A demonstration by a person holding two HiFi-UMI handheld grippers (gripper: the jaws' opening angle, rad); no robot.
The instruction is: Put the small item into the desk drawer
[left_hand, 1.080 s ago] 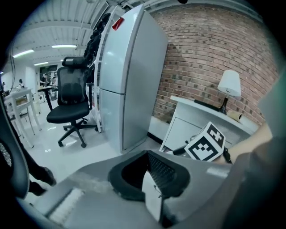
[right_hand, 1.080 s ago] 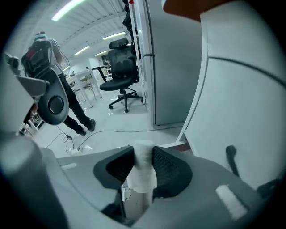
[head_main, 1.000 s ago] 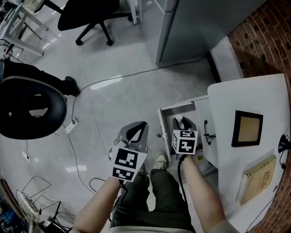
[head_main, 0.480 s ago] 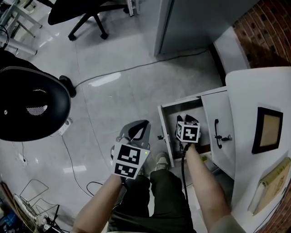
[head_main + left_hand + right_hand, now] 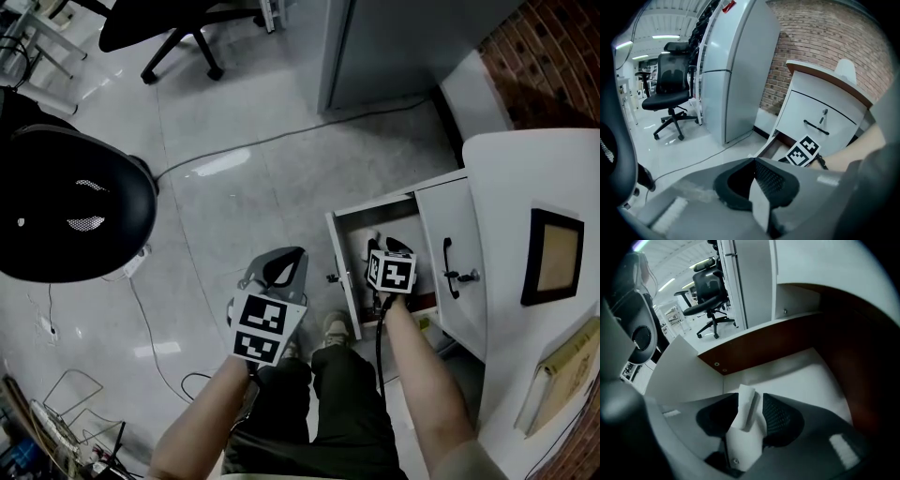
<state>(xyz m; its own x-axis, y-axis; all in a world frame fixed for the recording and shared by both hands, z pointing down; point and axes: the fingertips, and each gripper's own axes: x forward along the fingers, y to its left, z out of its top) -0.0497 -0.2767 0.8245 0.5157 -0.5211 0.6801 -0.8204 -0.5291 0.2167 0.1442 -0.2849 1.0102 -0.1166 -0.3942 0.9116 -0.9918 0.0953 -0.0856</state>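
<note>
While right gripper (image 5: 386, 246) hangs inside open drawer (image 5: 797, 366), jaws just eased apart, small item (image 5: 746, 401) loose between them; left gripper (image 5: 753, 160) closed, empty. Remaining: withdraw, perhaps shut drawer.

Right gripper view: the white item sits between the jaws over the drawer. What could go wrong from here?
1. The item stands between the right gripper's jaws, which have just been opening. It seems to lean on one pad, so it may cling and come back out of the drawer on withdrawal.
2. The handle juts out close to the forearm and could snag it on the way up.
</note>
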